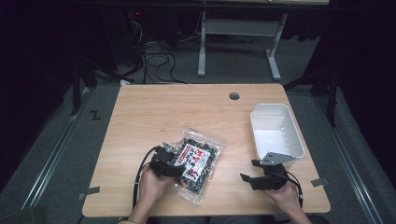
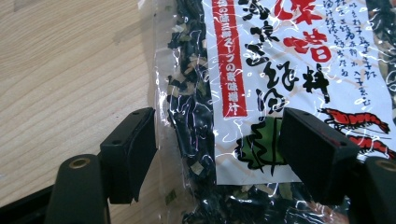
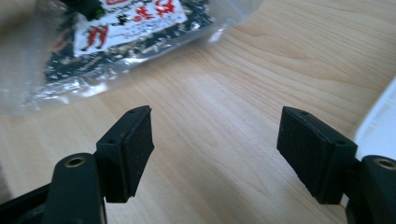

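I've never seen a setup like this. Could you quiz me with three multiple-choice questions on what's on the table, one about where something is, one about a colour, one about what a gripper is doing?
1. Where does the white bin sit?
A. On the table's right side
B. At the table's near left corner
C. On top of the food packet

2. What colour is the vertical banner on the packet's label?
A. Blue
B. Red
C. Yellow

3. How is the left gripper set?
A. Shut on the bin's rim
B. Shut on bare wood
C. Open, jaws straddling the packet's edge

Answers: 1 A, the high view shows it right of the packet. 2 B, the left gripper view shows a red strip with white characters. 3 C, the jaws stand apart on either side of the packet.
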`<state>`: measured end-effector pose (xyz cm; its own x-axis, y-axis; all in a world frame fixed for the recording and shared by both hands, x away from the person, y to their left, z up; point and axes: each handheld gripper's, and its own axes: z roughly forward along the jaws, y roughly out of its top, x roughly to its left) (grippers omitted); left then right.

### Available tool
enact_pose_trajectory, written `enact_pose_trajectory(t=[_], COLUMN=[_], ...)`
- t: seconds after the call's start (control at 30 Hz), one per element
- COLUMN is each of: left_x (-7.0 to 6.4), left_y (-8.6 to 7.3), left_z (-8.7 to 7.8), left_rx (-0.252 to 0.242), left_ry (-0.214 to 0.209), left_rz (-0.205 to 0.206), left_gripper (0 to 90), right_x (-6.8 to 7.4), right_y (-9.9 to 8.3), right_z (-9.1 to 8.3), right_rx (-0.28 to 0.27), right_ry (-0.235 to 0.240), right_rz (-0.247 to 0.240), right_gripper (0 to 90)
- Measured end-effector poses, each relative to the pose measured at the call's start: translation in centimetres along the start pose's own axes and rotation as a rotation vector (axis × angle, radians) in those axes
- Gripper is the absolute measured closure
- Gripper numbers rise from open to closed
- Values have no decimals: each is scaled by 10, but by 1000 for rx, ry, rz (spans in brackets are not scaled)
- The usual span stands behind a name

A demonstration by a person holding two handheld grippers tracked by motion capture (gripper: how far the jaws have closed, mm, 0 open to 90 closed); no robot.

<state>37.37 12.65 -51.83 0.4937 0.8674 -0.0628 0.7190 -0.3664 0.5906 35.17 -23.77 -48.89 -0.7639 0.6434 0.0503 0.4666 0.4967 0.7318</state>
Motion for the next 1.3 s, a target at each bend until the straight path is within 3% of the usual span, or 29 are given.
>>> enact_pose_trajectory(t=[0.17,0.37,0.67,0.97,1.3], left_x=[-4,-8,-17,-22,-27], left_y=[0,0,0,-2,-1], left_z=[0,1,-1,-1,-1], left_rx=[3,8,16,15,18], left_ry=[-24,-45,-71,-86,-105], left_rz=[26,55,107,133,164], left_gripper=[283,283,283,283,283], right_x=[0,-2,-6,-11,-26], right_y=[2,5,22,54,70], right_z=[-2,-2,0,22,43], right_rx=[-7,-4,11,93,156], right_ry=[0,-13,-36,-47,-47], right_rz=[-6,20,29,20,94], right_gripper=[294,323,371,399,472])
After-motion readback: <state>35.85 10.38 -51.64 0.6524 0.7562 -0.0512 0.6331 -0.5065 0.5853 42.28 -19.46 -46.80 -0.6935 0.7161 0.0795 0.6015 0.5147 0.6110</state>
